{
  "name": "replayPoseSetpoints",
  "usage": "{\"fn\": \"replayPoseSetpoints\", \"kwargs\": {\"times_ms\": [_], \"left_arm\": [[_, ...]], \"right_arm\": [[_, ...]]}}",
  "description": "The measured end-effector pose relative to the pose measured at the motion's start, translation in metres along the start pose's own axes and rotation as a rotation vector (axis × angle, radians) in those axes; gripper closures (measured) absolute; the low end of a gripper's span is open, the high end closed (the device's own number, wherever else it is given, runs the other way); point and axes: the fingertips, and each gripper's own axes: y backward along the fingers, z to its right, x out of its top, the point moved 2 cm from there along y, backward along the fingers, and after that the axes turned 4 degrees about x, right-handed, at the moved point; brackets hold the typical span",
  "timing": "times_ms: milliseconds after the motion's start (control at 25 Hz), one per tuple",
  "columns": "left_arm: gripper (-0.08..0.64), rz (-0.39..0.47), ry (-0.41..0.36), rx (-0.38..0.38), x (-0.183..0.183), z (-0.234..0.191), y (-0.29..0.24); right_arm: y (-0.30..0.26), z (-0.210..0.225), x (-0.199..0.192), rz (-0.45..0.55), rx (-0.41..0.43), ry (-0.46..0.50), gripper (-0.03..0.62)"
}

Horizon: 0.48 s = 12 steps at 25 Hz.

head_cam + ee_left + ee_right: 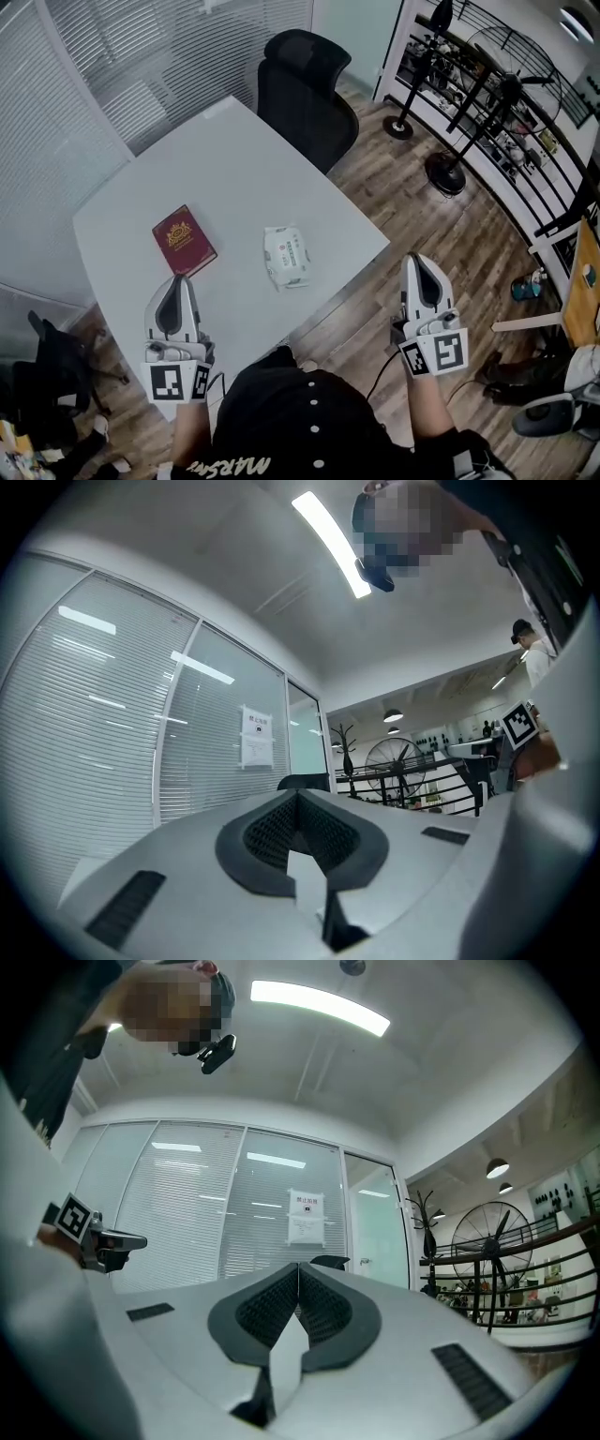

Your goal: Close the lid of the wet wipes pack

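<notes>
The wet wipes pack (286, 255), white with green print, lies flat on the white table (234, 178) near its right front corner, lid down. My left gripper (176, 284) hovers over the table's front edge, left of the pack and apart from it, jaws together with nothing between them. My right gripper (420, 264) hangs beyond the table's right edge, over the wooden floor, jaws together and empty. Both gripper views look level across the room; their black pads (298, 808) (298, 1283) meet at the tips. The pack is not in either gripper view.
A dark red booklet (184, 240) lies on the table, left of the pack. A black office chair (305, 94) stands at the table's far side. Standing fans (450, 141) and railings are to the right. Glass walls with blinds (112, 56) run behind the table.
</notes>
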Motion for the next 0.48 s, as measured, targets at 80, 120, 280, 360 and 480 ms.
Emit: {"fn": "replayPoseSetpoints", "kwargs": {"times_ms": [80,120,280,360,480], "left_arm": [[0.552,0.004,-0.002,0.001,0.0018,0.0005,0.0001],[0.552,0.005,-0.003,-0.001,0.0028,0.0011,0.0001],[0.552,0.007,-0.003,-0.005,0.0051,0.0027,-0.0009],[0.552,0.006,-0.005,-0.008,0.0050,0.0028,-0.0013],[0.552,0.008,-0.008,-0.010,0.0047,0.0031,-0.0003]], "right_arm": [[0.0010,-0.0005,0.0008,0.004,0.000,0.000,0.563],[0.0014,-0.0005,0.0015,0.007,-0.001,0.001,0.563],[0.0016,0.0003,0.0011,0.005,-0.004,-0.009,0.563],[-0.0010,-0.0020,-0.0020,-0.003,0.002,-0.014,0.564],[-0.0050,-0.0094,-0.0065,-0.027,0.029,-0.006,0.565]]}}
